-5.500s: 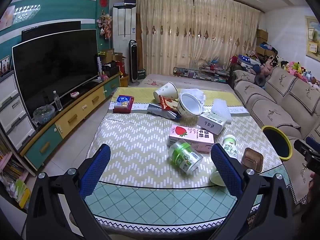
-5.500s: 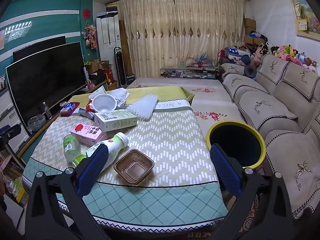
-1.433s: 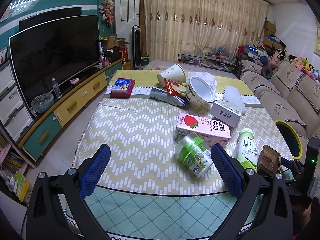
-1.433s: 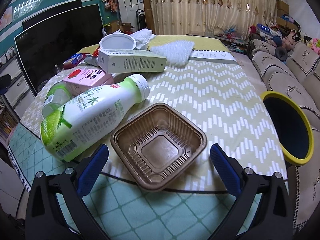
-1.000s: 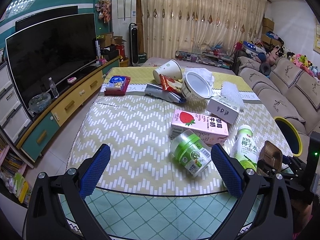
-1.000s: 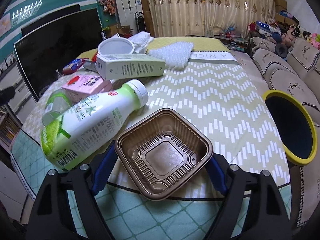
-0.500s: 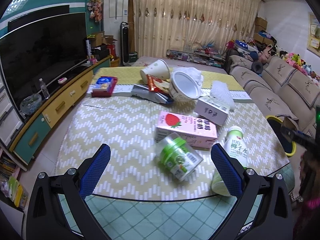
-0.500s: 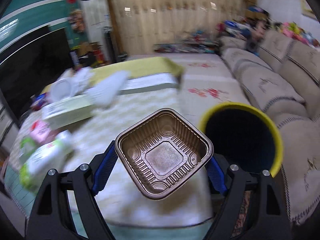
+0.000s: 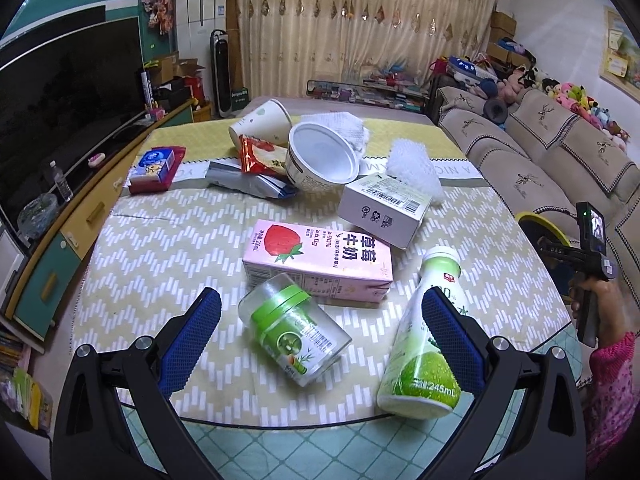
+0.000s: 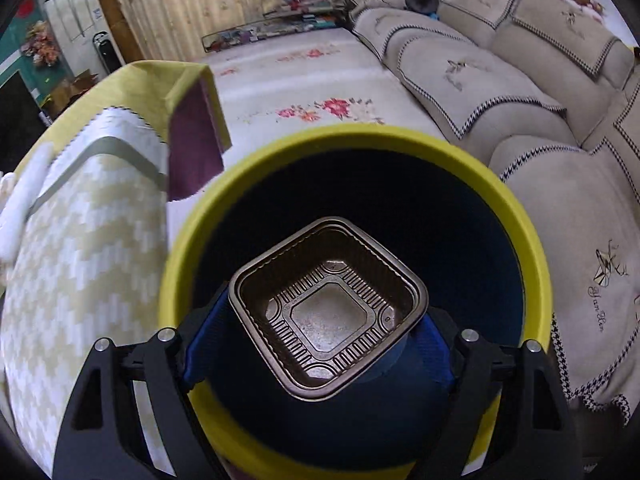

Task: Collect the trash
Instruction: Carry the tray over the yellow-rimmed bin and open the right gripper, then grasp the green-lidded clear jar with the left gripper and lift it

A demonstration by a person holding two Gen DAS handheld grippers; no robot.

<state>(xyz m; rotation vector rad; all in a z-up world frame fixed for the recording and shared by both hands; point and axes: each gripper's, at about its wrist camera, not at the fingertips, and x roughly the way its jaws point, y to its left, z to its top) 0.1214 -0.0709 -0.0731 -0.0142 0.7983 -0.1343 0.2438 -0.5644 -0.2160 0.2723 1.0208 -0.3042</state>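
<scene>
Right gripper [image 10: 324, 320] clamps brown plastic tray [image 10: 326, 312] over the yellow-rimmed bin [image 10: 516, 216], not dropped yet. Left gripper [image 9: 320, 320] spread wide, empty, above the table [image 9: 160, 264]; jar [image 9: 296, 336], green bottle [image 9: 424, 344], milk carton [image 9: 320, 260] and more left to bin.

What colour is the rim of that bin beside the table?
Yellow, around a dark interior: the round bin shows best in the right wrist view.
</scene>
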